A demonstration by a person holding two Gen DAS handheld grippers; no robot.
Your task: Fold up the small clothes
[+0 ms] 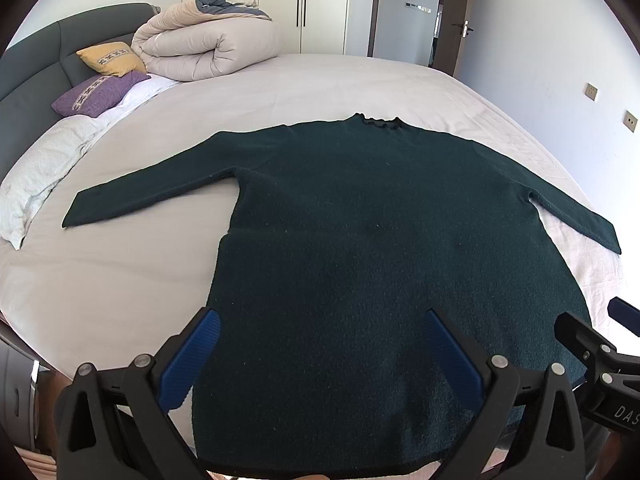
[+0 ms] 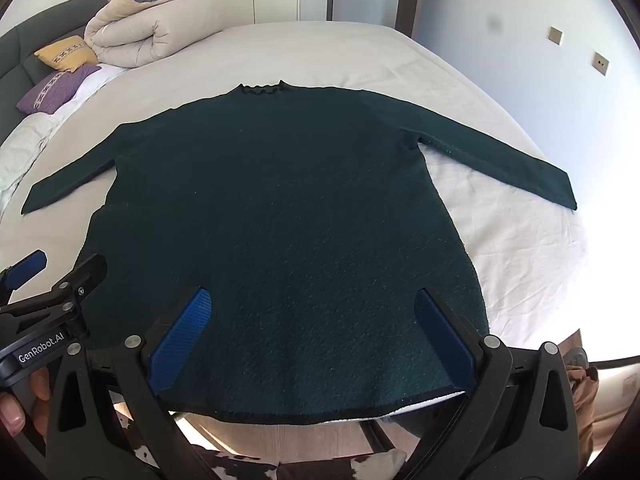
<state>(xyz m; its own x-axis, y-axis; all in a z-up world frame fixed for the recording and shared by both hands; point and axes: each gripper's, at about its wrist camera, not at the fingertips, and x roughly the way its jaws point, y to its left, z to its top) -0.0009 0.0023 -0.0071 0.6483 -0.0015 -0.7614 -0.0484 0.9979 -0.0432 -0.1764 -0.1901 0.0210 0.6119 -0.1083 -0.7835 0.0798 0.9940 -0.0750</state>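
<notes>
A dark green long-sleeved sweater (image 1: 380, 240) (image 2: 280, 220) lies flat on the bed, collar at the far end, hem at the near edge, both sleeves spread out sideways. My left gripper (image 1: 322, 324) hovers over the hem's left part, jaws wide open with nothing between the blue pads (image 1: 188, 360). Over the hem's right part my right gripper (image 2: 312, 300) hangs open too, and empty. The right gripper (image 1: 600, 356) shows at the right edge of the left wrist view. The left gripper (image 2: 44, 280) appears at the left edge of the right wrist view.
The bed (image 1: 320, 80) has a pale sheet. A rolled duvet (image 1: 200, 48), a yellow pillow (image 1: 112, 58) and a purple pillow (image 1: 96, 94) sit by the dark headboard (image 1: 36, 64) at the far left. Wardrobes and a door stand behind. A wall is close on the right.
</notes>
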